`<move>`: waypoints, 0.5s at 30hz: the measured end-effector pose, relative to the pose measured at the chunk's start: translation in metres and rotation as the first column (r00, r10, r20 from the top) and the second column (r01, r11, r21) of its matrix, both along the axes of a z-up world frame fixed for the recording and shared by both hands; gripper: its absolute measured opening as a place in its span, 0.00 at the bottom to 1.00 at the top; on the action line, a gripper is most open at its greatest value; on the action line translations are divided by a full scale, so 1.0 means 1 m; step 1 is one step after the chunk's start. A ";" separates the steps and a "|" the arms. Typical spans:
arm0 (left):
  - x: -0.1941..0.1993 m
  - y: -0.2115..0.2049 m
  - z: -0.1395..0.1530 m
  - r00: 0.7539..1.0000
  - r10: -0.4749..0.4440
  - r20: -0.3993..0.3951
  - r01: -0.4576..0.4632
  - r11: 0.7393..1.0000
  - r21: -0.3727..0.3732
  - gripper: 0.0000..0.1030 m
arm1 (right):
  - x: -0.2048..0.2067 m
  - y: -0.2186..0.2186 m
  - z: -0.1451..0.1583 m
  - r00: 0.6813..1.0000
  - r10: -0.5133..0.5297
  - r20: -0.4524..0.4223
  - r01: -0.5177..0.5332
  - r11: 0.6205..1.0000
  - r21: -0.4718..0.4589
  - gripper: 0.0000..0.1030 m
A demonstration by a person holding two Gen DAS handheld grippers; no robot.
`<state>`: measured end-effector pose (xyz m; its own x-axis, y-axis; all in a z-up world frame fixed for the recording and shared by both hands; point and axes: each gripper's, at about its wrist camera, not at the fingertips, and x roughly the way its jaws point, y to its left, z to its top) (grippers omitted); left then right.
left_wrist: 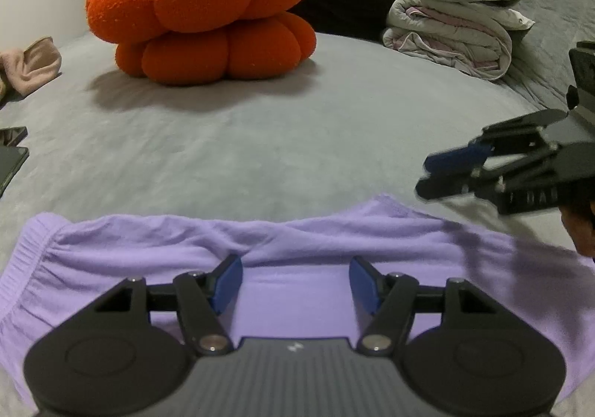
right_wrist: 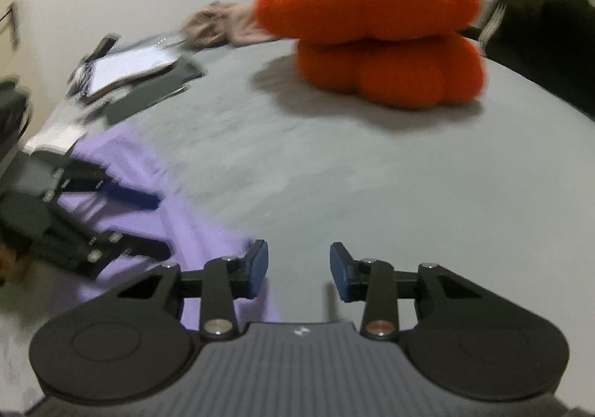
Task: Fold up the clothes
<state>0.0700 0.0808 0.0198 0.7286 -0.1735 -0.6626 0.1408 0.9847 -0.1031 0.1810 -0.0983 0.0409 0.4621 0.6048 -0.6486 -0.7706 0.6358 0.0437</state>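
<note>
The purple clothing (left_wrist: 297,260) lies flat on the grey bed (left_wrist: 260,141) (near a big orange pumpkin pillow (left_wrist: 200,11)), the left gripper (left_wrist: 295,281) spread above it, the right gripper (right_wrist: 299,268) spread at its edge, pinching nothing.

Lilac garment (left_wrist: 316,253) lies flat, slightly creased; elastic waistband left.

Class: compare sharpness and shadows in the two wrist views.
Left wrist view: mostly sharp; the orange knitted pumpkin cushion casts a soft shadow on the grey bedsheet; only the right gripper smears. Right wrist view: blurred throughout, fisheye-curved.
</note>
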 end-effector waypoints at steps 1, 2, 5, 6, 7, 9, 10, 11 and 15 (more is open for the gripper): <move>0.000 0.000 0.000 1.000 0.000 0.000 0.000 1.000 -0.001 0.64 | 0.000 0.003 -0.002 1.000 0.013 -0.008 -0.013 1.000 0.005 0.33; 0.000 0.000 0.000 1.000 0.000 0.000 0.000 1.000 -0.001 0.64 | 0.001 0.006 -0.003 1.000 0.024 -0.019 -0.023 1.000 0.014 0.33; 0.000 0.000 0.000 1.000 -0.002 -0.001 0.002 1.000 0.004 0.64 | 0.008 0.012 -0.008 0.997 0.039 -0.063 -0.036 0.998 0.048 0.33; -0.001 -0.001 0.000 1.000 -0.004 -0.002 0.004 1.000 0.009 0.64 | 0.011 0.016 -0.012 0.996 0.041 -0.079 -0.038 0.998 0.044 0.33; -0.001 -0.001 0.000 1.000 -0.006 -0.003 0.006 1.000 0.015 0.64 | 0.013 0.019 -0.015 0.995 0.044 -0.095 -0.040 0.998 0.040 0.23; -0.002 -0.002 0.000 1.000 -0.009 -0.007 0.009 1.000 0.023 0.64 | 0.014 0.022 -0.017 0.994 0.035 -0.099 -0.031 0.999 0.045 0.03; -0.002 -0.002 0.001 1.000 -0.010 -0.010 0.010 1.000 0.027 0.64 | 0.014 0.023 -0.016 0.995 0.027 -0.093 -0.022 0.998 0.052 0.03; -0.003 -0.002 0.001 1.000 -0.012 -0.014 0.012 0.999 0.029 0.64 | 0.013 0.023 -0.015 0.996 0.019 -0.086 -0.014 0.998 0.059 0.02; -0.006 0.003 0.005 0.999 -0.009 -0.031 0.010 1.000 0.014 0.64 | 0.012 0.022 -0.012 0.998 -0.032 -0.046 0.034 0.998 0.052 0.02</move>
<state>0.0635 0.0843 0.0246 0.7059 -0.1711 -0.6874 0.1473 0.9846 -0.0938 0.1929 -0.0766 0.0291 0.4533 0.6235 -0.6369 -0.7456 0.6568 0.1123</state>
